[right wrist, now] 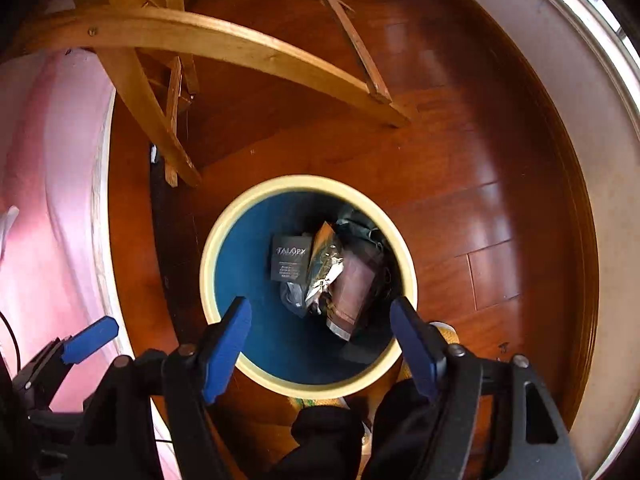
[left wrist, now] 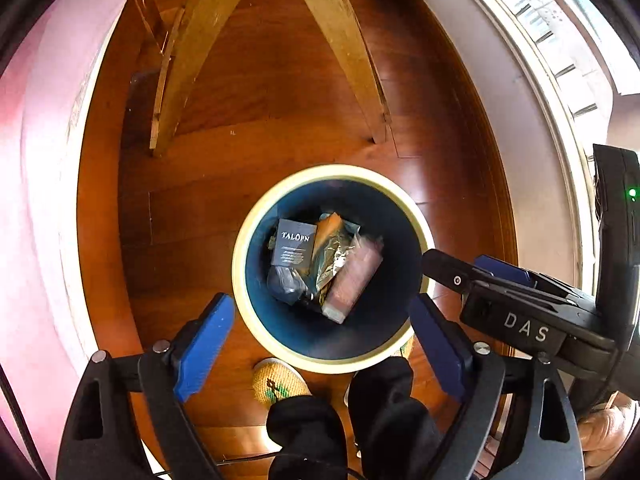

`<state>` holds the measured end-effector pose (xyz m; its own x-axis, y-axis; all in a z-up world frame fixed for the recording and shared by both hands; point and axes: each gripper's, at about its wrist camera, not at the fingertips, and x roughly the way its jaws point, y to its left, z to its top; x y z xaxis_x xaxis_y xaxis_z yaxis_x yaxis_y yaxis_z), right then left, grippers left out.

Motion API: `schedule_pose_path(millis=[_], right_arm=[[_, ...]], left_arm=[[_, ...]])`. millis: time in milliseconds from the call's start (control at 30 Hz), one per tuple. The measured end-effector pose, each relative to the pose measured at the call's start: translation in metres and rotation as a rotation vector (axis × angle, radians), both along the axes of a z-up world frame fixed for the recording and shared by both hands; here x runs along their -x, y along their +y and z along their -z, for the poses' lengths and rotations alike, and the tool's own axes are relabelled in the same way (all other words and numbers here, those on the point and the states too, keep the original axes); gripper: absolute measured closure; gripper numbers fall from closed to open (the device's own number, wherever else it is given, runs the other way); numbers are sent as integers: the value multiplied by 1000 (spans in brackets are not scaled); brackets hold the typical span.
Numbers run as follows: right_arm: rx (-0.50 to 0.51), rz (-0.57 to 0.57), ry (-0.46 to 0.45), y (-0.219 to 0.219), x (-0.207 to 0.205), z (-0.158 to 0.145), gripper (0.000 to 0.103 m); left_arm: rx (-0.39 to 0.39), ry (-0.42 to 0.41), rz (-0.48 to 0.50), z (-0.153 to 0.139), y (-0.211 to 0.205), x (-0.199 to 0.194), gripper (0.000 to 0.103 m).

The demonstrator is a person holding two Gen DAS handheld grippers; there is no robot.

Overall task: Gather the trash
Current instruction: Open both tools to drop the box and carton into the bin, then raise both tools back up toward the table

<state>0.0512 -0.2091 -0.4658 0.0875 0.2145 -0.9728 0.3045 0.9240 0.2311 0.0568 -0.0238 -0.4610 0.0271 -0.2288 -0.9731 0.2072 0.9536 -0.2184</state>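
A round bin [left wrist: 256,312] with a cream rim and blue inside stands on the wooden floor; it also shows in the right wrist view [right wrist: 248,364]. Inside lie a dark box marked TALOPN [left wrist: 294,246], a shiny foil wrapper [left wrist: 334,258] and a pinkish packet [left wrist: 352,280]. The same box [right wrist: 289,258], wrapper [right wrist: 326,268] and packet [right wrist: 354,286] show in the right wrist view. My left gripper [left wrist: 320,320] is open and empty above the bin's near rim. My right gripper [right wrist: 320,324] is open and empty over the bin; it shows in the left wrist view [left wrist: 480,276], where I cannot see how its jaws stand.
Wooden chair legs [left wrist: 192,60] stand on the floor beyond the bin. A pink bedcover [left wrist: 36,200] hangs at the left. A white baseboard and window frame [left wrist: 520,80] run along the right. The person's slippered foot [left wrist: 276,384] is just in front of the bin.
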Motion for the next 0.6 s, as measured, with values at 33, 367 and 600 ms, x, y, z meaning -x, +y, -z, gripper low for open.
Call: schedule_pose_path(millis=[33,367,600], right_arm=[[-1,7,-1,-1,-1,-1,30],[4,21,1,4,-2,-38,30],[35,-15,-43,14,10,-116,30]], left_arm=[[2,-1,1,-1,-1,-1,14],[-29,-13,-14,-39,7,-12,14],[-36,-39,-19,-113,20,-8,14]])
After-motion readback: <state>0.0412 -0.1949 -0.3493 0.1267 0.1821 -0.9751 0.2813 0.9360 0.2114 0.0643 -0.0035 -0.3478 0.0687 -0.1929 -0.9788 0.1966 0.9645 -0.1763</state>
